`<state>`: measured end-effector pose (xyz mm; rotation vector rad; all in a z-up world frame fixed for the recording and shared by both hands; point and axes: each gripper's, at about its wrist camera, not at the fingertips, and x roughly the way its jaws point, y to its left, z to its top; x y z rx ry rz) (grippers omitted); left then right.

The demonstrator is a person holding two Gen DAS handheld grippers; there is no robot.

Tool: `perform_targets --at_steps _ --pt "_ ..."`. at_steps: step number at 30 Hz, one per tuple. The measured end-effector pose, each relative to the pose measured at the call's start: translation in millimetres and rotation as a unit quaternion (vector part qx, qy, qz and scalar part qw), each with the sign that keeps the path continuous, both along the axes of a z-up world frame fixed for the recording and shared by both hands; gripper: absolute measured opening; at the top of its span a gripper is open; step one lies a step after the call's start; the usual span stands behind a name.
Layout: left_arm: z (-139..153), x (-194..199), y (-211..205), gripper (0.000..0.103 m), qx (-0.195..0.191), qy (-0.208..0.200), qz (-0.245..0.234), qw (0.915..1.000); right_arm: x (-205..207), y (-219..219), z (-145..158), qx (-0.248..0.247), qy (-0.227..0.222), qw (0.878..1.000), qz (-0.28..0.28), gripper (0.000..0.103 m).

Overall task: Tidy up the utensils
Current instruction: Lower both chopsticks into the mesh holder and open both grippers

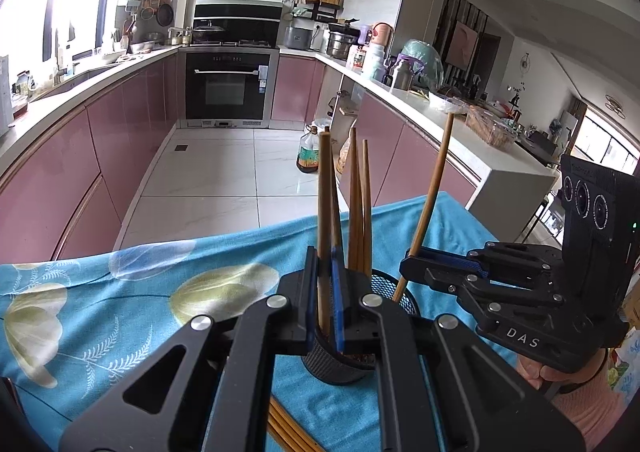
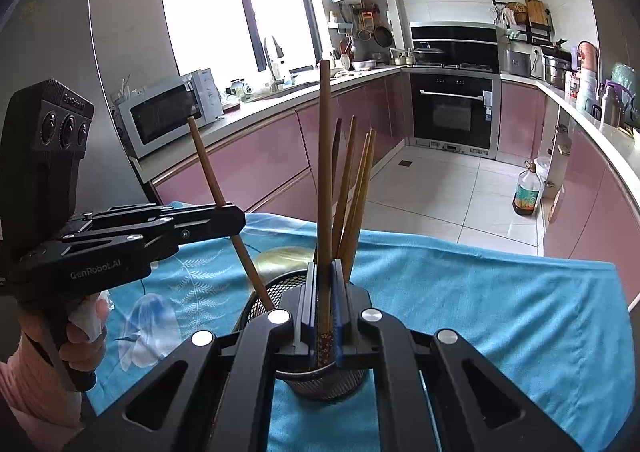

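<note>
Kitchen behind, blue floral tablecloth (image 1: 120, 292) up front. Left wrist: left gripper (image 1: 325, 284) clenched on a chopstick (image 1: 325, 192) upright over the mesh holder (image 1: 336, 364), near the cloth's far edge. Right wrist: right gripper (image 2: 325, 292) clamped on its own chopstick (image 2: 325, 172) above the same holder (image 2: 328, 384); left hand (image 2: 80, 336) alongside, tilted downward.

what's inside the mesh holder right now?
Several wooden chopsticks stand in the black mesh holder. Both grippers, left and right, each lower one more in. The holder's bottom is hidden by the grippers.
</note>
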<state>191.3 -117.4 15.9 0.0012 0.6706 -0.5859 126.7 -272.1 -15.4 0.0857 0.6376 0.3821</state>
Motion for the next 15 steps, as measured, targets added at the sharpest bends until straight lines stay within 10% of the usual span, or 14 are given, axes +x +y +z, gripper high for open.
perform_targets --at_steps 15 --pt "-17.9 13.5 -0.1 0.009 0.009 0.012 0.008 0.9999 16.9 -5.8 -13.2 0.01 0.026 0.999 -0.021 0.008"
